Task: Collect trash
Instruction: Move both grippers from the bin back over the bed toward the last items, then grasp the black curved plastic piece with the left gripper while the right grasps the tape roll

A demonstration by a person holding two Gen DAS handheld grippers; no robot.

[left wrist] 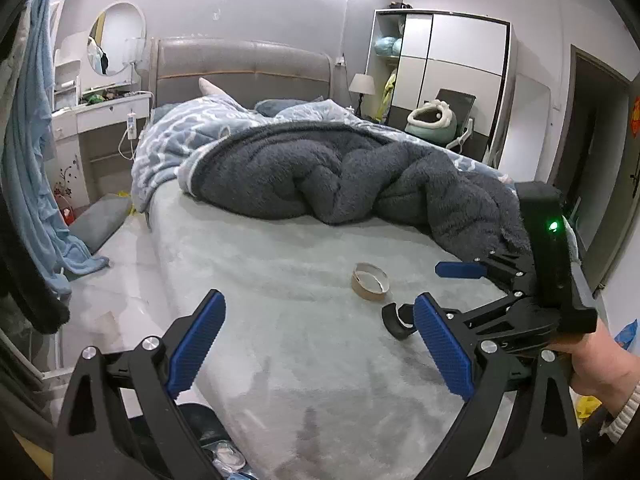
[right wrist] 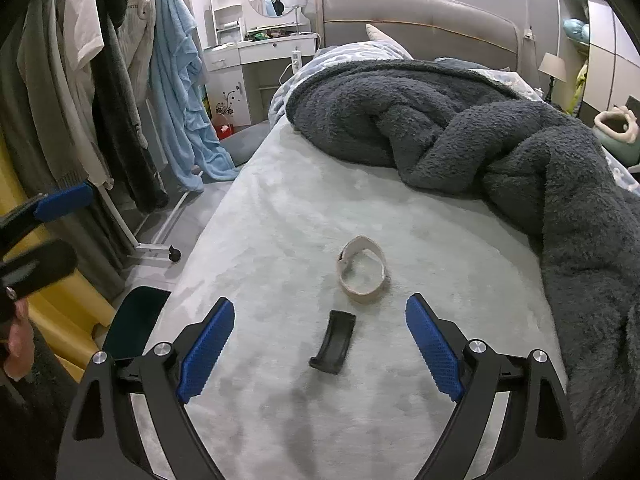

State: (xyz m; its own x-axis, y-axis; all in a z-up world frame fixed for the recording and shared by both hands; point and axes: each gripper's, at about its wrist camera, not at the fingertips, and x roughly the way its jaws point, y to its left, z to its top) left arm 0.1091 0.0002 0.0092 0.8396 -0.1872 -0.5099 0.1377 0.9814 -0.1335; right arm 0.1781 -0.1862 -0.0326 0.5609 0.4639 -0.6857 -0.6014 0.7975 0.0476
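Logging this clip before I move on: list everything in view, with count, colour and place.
tape roll core: 1, tan, on the bed sheet ahead of the right gripper
curved plastic piece: 1, black, on the sheet nearer than the core
bed sheet: 1, pale grey, bare front half of the bed
blanket: 1, dark grey, bunched across the bed
headboard: 1, grey, at the far wall
hanging towel: 1, light blue, left of the bed
round mirror: 1, white-rimmed, above the white vanity
wardrobe: 1, white, far right
left gripper: 1, black with blue pads, open, empty
right gripper: 1, same colours, open, empty
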